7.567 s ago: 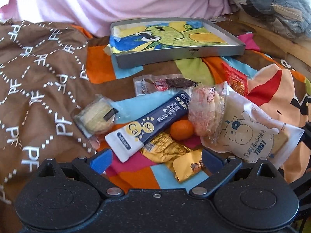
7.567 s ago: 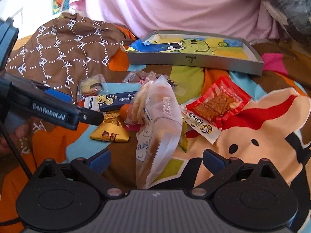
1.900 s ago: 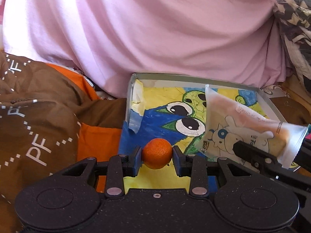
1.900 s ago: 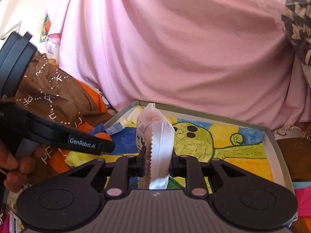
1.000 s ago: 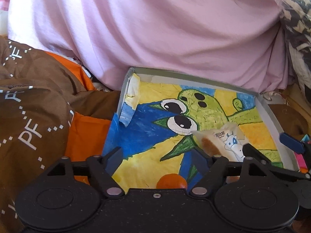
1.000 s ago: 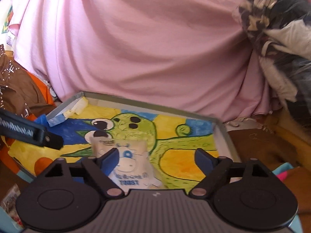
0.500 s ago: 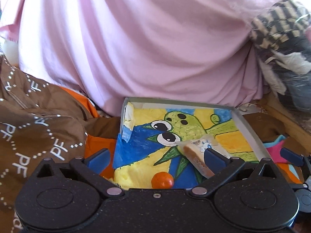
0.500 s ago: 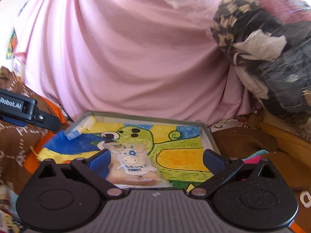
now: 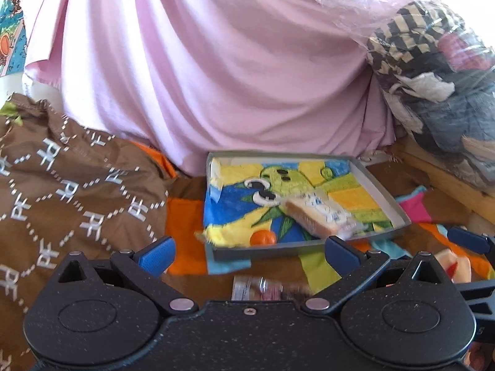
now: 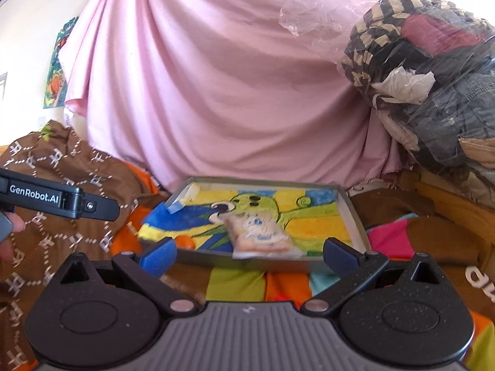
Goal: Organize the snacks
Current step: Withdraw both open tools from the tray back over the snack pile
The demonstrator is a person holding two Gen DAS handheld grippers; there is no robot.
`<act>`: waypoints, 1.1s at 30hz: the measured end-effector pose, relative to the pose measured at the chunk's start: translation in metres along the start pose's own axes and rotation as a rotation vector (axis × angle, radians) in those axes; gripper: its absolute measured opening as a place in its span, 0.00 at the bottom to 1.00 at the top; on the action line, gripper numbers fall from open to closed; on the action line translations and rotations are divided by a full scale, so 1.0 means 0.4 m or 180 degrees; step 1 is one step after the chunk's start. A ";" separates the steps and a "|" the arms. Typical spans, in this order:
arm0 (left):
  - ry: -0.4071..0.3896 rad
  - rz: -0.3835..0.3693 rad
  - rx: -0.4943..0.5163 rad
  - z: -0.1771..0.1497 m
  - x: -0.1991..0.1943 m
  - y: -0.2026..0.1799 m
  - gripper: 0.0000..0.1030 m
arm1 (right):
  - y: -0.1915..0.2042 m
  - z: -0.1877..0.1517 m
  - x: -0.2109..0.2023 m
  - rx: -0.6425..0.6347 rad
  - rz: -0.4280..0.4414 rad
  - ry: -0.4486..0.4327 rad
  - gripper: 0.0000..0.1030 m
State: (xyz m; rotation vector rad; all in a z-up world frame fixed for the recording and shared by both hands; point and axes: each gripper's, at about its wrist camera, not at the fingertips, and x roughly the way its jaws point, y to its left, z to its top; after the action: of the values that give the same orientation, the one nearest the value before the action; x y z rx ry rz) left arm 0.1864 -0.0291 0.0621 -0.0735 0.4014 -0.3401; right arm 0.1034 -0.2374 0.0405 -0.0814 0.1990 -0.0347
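A grey tray point(image 9: 376, 185) lined with a green cartoon drawing lies on the bed. Inside it rest a small orange point(image 9: 263, 237) near the front left corner and a toast packet with a cow print point(image 9: 318, 213) at the front middle. My left gripper point(image 9: 249, 252) stands open and empty, pulled back in front of the tray. In the right wrist view the tray point(image 10: 351, 213), the toast packet point(image 10: 258, 235) and the orange point(image 10: 184, 241) appear again, and my right gripper point(image 10: 249, 252) is open and empty before the tray's front wall.
A clear snack wrapper point(image 9: 266, 287) lies just before the left gripper. A brown patterned quilt point(image 9: 71, 191) rises at the left, pink cloth point(image 9: 216, 77) hangs behind the tray, and a plastic-wrapped bundle of clothes point(image 9: 433, 86) sits at the right. A hand point(image 10: 7, 238) holds the left gripper body point(image 10: 58, 202).
Both open grippers have drawn back from the tray, which now looks smaller and farther. The orange and toast packet stay where they were dropped in the tray.
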 end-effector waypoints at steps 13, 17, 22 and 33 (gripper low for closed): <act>0.0808 0.0060 0.0191 -0.149 -0.111 0.078 0.99 | 0.097 -0.108 -0.137 -0.0239 0.0286 0.0575 1.00; 0.1103 0.0067 0.0238 -0.194 -0.116 0.084 0.99 | 0.127 -0.147 -0.147 -0.0245 0.0426 0.0901 1.00; 0.1259 0.0064 0.0272 -0.223 -0.115 0.089 0.99 | 0.141 -0.183 -0.127 -0.0255 0.0493 0.1367 1.00; 0.1420 0.0063 0.0296 -0.242 -0.077 0.082 0.99 | 0.138 -0.208 -0.085 -0.0017 0.0552 0.1726 1.00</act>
State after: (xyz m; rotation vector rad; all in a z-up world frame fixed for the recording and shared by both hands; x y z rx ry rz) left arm 0.1316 0.0117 -0.0200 0.0998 0.8263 -0.3548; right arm 0.0548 -0.1875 -0.0388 -0.0584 0.7474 0.1183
